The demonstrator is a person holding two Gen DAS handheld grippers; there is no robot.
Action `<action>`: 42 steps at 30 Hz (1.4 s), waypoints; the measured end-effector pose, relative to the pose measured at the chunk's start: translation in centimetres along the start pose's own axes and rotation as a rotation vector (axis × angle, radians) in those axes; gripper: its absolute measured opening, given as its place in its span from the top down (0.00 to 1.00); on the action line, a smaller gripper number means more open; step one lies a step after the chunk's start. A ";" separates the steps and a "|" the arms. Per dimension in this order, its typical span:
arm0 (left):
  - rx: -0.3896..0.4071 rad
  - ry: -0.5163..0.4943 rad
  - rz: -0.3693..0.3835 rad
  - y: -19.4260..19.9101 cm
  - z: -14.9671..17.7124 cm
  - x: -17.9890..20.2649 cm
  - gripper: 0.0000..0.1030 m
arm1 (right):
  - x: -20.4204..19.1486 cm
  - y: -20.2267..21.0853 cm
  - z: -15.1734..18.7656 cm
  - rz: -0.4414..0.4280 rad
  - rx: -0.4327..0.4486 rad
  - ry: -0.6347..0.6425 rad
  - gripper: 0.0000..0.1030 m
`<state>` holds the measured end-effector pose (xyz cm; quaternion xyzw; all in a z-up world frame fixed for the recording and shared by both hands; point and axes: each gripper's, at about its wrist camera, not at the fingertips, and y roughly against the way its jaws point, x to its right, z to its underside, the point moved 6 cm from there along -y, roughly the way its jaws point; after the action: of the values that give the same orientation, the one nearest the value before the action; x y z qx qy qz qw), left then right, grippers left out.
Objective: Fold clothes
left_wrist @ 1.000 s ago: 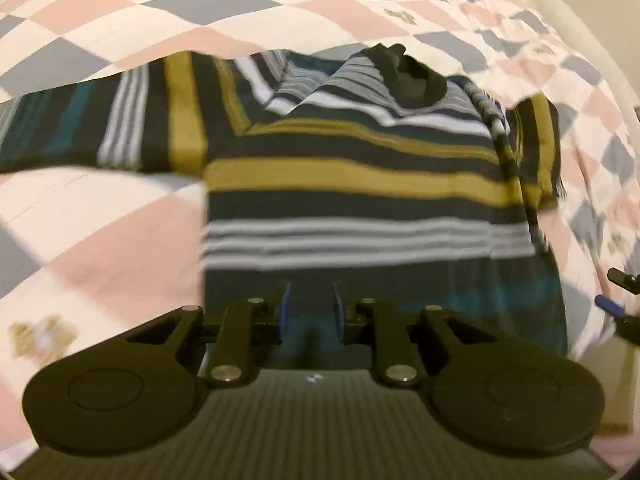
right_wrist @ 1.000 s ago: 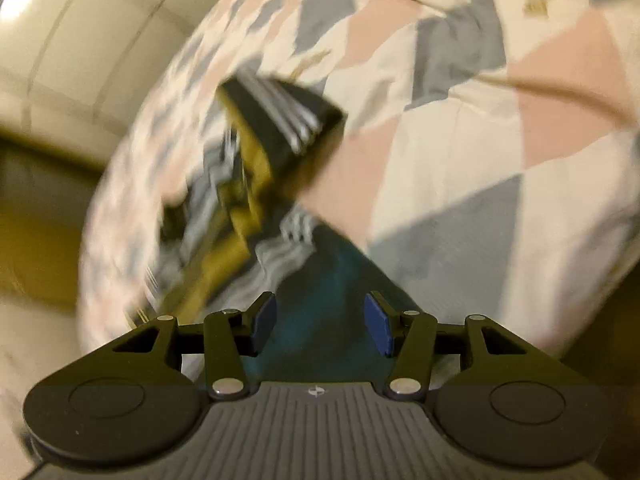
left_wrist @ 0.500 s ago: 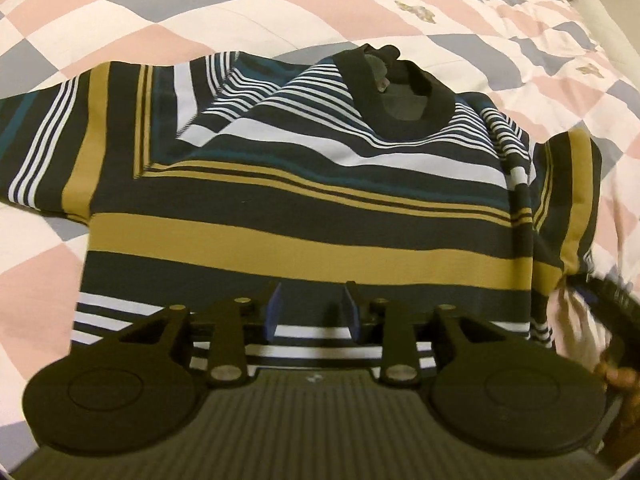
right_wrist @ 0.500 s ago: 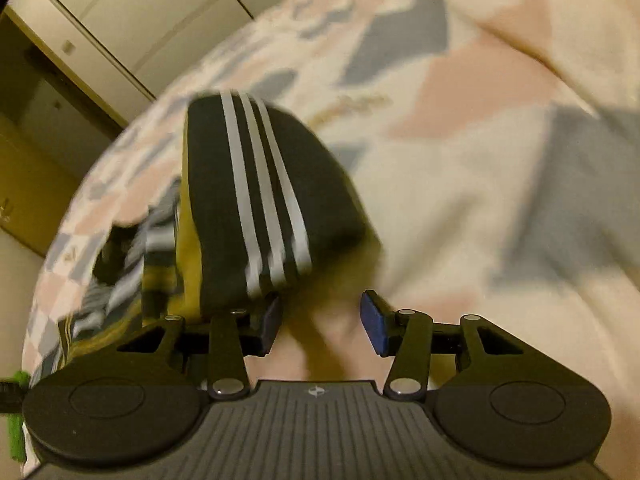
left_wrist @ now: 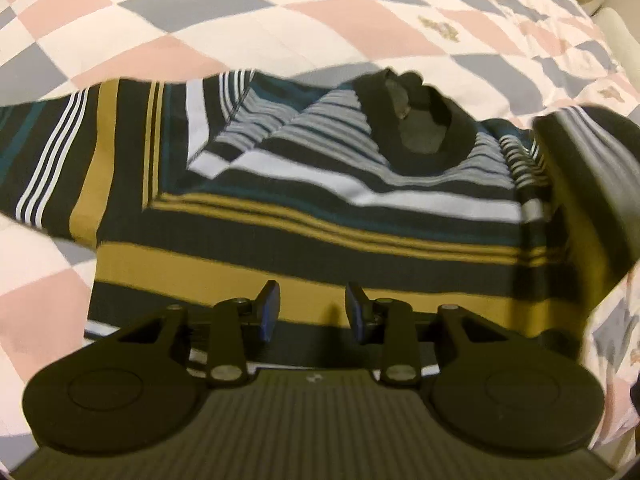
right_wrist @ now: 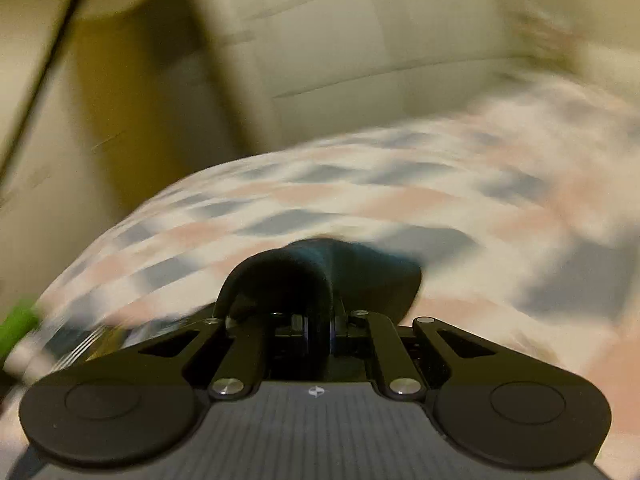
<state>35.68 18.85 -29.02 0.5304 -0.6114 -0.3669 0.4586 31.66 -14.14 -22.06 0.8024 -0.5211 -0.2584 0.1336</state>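
Our right claw [right_wrist: 318,334] is closing, pads pinching dark cloth that humps up in front of it; that's the sweater's right sleeve [left_wrist: 580,184], seen from the left wrist cam lifted and curling in over the body. Right view is badly blurred, so we can't tell how much cloth is caught. Our left claw [left_wrist: 313,312] hovers w/ jaws partly spread, nothing btwn them, pointing steeply down over the lower mustard band. The striped sweater [left_wrist: 320,208] lies front-up on the checkered bed quilt [left_wrist: 280,20], collar [left_wrist: 416,128] at the far end, left sleeve [left_wrist: 60,160] out flat to the side. Progress: early, we'd say. Garment spread, first sleeve fold starting. Left to do: other sleeve, then body folds.
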 end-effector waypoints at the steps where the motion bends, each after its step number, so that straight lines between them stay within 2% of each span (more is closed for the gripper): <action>1: 0.002 -0.008 -0.002 0.1 -0.3 0.0 0.71 | -2.0 -0.3 0.4 -0.046 -0.047 0.065 0.91; 3: 0.003 -0.020 -0.009 0.2 -0.6 -0.3 0.71 | -5.7 -1.8 2.5 -0.116 -0.164 0.165 0.88; 5: 0.001 -0.024 -0.014 0.3 -0.9 -0.8 0.69 | -8.7 -3.4 5.9 -0.146 -0.284 0.241 0.71; 6: -0.001 -0.027 -0.019 0.3 -0.9 -1.2 0.69 | -10.0 -4.0 7.9 -0.160 -0.351 0.266 0.56; 7: -0.005 -0.029 -0.022 0.3 -0.8 -1.6 0.69 | -10.9 -4.4 9.9 -0.162 -0.408 0.281 0.57; 9: -0.011 -0.024 -0.026 0.3 -0.5 -2.3 0.69 | -11.5 -4.1 12.0 -0.125 -0.434 0.279 0.57; 12: -0.027 -0.002 -0.028 0.1 0.1 -3.6 0.69 | -9.4 -2.1 11.4 -0.109 -0.419 0.080 0.52; 13: -0.031 0.003 -0.025 0.0 0.2 -3.8 0.69 | -8.3 -1.2 10.9 -0.106 -0.410 -0.002 0.40; 15: -0.039 0.013 -0.014 -0.2 0.3 -4.0 0.69 | -6.2 0.7 10.0 -0.097 -0.393 -0.139 0.22; 18: -0.034 0.004 0.011 -0.2 0.2 -3.8 0.69 | -3.3 3.1 9.3 -0.075 -0.351 -0.261 0.23; 19: -0.029 -0.001 0.017 -0.2 0.1 -3.7 0.68 | -1.9 3.7 9.2 -0.064 -0.329 -0.339 0.23; 20: -0.028 -0.003 0.020 -0.2 0.1 -3.7 0.68 | 0.4 4.2 9.3 -0.055 -0.292 -0.494 0.23; 22: -0.029 -0.002 0.023 -0.3 0.0 -3.7 0.68 | 4.6 4.2 10.3 -0.067 -0.196 -0.874 0.37; 23: -0.029 -0.002 0.024 -0.3 -0.1 -3.8 0.68 | 6.0 3.8 11.2 -0.084 -0.150 -1.042 0.39; 25: -0.028 -0.003 0.022 -0.3 -0.2 -3.9 0.68 | 7.5 2.4 12.8 -0.129 -0.094 -1.306 0.52; 26: -0.025 -0.004 0.023 -0.2 -0.2 -4.0 0.68 | 7.6 1.3 13.3 -0.142 -0.106 -1.383 0.54; 28: -0.015 -0.010 0.030 0.0 -0.5 -4.0 0.68 | 7.2 -0.6 14.4 -0.141 -0.178 -1.483 0.59; 31: -0.005 -0.020 0.054 0.3 -0.8 -3.6 0.68 | 6.4 -2.5 15.3 -0.142 -0.238 -1.570 0.59; 32: -0.001 -0.025 0.063 0.4 -0.9 -3.4 0.68 | 6.3 -2.9 15.4 -0.150 -0.235 -1.589 0.60; 34: -0.001 -0.036 0.078 0.4 -0.9 -2.9 0.68 | 6.2 -3.4 14.9 -0.194 -0.182 -1.594 0.71; 35: -0.002 -0.039 0.085 0.4 -0.8 -2.7 0.68 | 6.1 -3.5 14.2 -0.221 -0.144 -1.564 0.73; 37: -0.011 -0.039 0.103 0.2 -0.5 -2.2 0.67 | 5.8 -3.8 13.1 -0.260 -0.091 -1.512 0.74; 39: -0.024 -0.040 0.119 -0.2 -0.2 -1.8 0.67 | 5.6 -4.4 12.9 -0.261 -0.099 -1.486 0.74; 40: -0.030 -0.044 0.121 -0.4 -0.1 -1.5 0.67 | 5.7 -4.7 13.2 -0.258 -0.098 -1.506 0.71; 42: -0.036 -0.053 0.125 -0.5 0.1 -1.1 0.67 | 6.0 -5.3 14.5 -0.246 -0.083 -1.610 0.73</action>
<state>35.77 19.86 -29.69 0.4730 -0.6486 -0.3624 0.4737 29.64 -16.52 -38.36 0.4165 -0.3557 -0.7878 -0.2816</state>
